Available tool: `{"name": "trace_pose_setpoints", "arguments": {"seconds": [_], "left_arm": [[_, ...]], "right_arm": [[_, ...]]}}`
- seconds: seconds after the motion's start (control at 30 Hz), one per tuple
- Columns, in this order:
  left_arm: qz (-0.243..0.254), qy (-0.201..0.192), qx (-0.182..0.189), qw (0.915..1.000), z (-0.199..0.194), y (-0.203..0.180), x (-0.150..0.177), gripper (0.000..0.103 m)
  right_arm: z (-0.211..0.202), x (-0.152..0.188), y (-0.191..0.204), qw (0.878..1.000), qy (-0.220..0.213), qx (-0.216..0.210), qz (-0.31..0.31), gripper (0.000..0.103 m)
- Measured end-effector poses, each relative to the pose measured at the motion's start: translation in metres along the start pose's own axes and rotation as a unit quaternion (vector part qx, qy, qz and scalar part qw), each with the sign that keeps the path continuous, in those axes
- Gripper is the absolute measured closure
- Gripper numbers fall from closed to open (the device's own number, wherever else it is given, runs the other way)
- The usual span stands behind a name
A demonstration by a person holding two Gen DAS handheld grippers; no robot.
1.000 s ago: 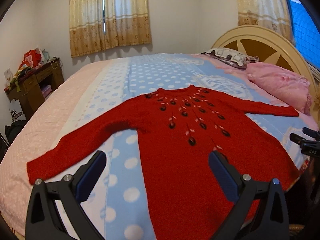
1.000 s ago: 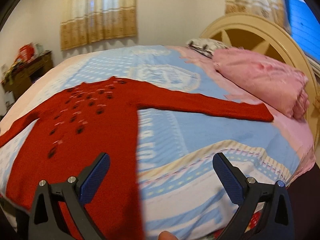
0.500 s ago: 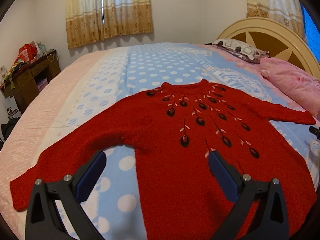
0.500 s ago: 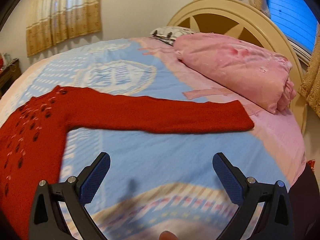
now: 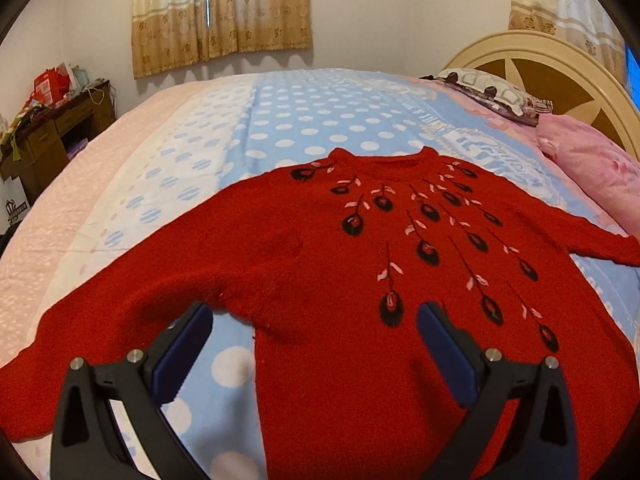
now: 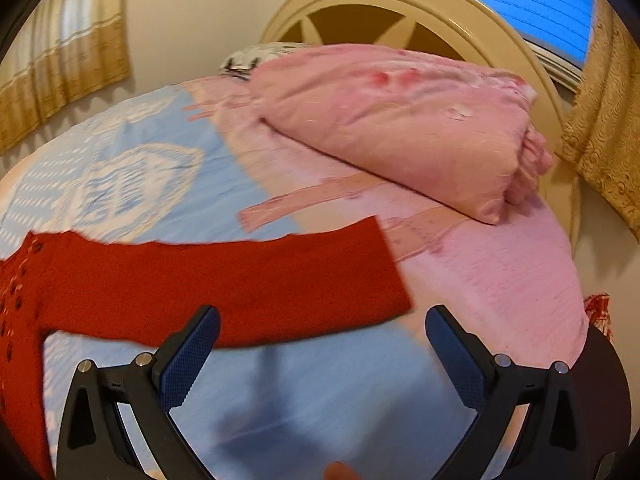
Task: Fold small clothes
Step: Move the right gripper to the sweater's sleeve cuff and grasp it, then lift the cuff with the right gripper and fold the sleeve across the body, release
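Red sweater (image 5: 360,272) spread flat on bed (image 5: 304,120). Left gripper (image 5: 314,330) held low over sweater armpit, fingers wide apart, nothing gripped. Right gripper (image 6: 322,334) held over sleeve cuff (image 6: 376,268), likewise spread, nothing gripped.

Ahead of your left gripper (image 5: 314,330), jaws wide, the red sweater (image 5: 360,248) lies flat on the bedspread (image 5: 304,120), and nothing rises from it to block a pass. Beyond its collar the dotted bedspread runs bare toward the far wall. Your right gripper (image 6: 322,334), also spread, faces the sweater's sleeve (image 6: 240,280), with flat blanket on both sides of it. The folded pink quilt (image 6: 400,120) bulks up behind the cuff, backed by the headboard (image 6: 400,4).
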State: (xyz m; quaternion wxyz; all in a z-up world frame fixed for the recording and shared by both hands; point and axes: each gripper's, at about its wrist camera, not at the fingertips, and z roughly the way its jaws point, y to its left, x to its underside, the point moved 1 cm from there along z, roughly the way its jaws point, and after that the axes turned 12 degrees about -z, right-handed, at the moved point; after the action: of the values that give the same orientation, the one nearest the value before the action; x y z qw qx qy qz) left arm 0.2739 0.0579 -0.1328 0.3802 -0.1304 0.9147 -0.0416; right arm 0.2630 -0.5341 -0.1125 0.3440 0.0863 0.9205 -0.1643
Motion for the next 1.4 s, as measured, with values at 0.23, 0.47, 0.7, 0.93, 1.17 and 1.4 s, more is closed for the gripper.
{"name": "trace_pose_setpoints", "arguments": {"seconds": [0.23,0.47,0.7,0.93,1.17,1.4], "left_arm": [[-0.018,0.001,-0.006,0.9998,0.009,0.014,-0.008,0.0],[-0.039,0.007,0.004,0.9992,0.014,0.025,-0.007,0.0],[-0.048,0.005,0.013,0.9988,0.011,0.029,-0.006,0.0],[-0.063,0.002,0.018,0.9979,0.008,0.039,-0.005,0.0],[-0.069,-0.004,0.021,0.9974,0.002,0.047,-0.002,0.0],[-0.085,-0.005,0.025,0.9961,-0.001,0.059,0.0,0.0]], "right_arm": [[0.041,-0.014,-0.041,0.998,0.042,0.007,0.046,0.002],[0.064,-0.018,-0.037,0.995,0.074,-0.035,0.055,0.028],[0.068,-0.032,-0.016,0.994,0.081,-0.069,0.035,0.092],[0.047,-0.05,0.011,0.992,0.061,-0.11,0.025,0.095],[0.008,-0.082,0.058,0.984,0.028,-0.175,0.01,0.095],[-0.036,-0.11,0.117,0.975,-0.011,-0.219,-0.027,0.095]]}}
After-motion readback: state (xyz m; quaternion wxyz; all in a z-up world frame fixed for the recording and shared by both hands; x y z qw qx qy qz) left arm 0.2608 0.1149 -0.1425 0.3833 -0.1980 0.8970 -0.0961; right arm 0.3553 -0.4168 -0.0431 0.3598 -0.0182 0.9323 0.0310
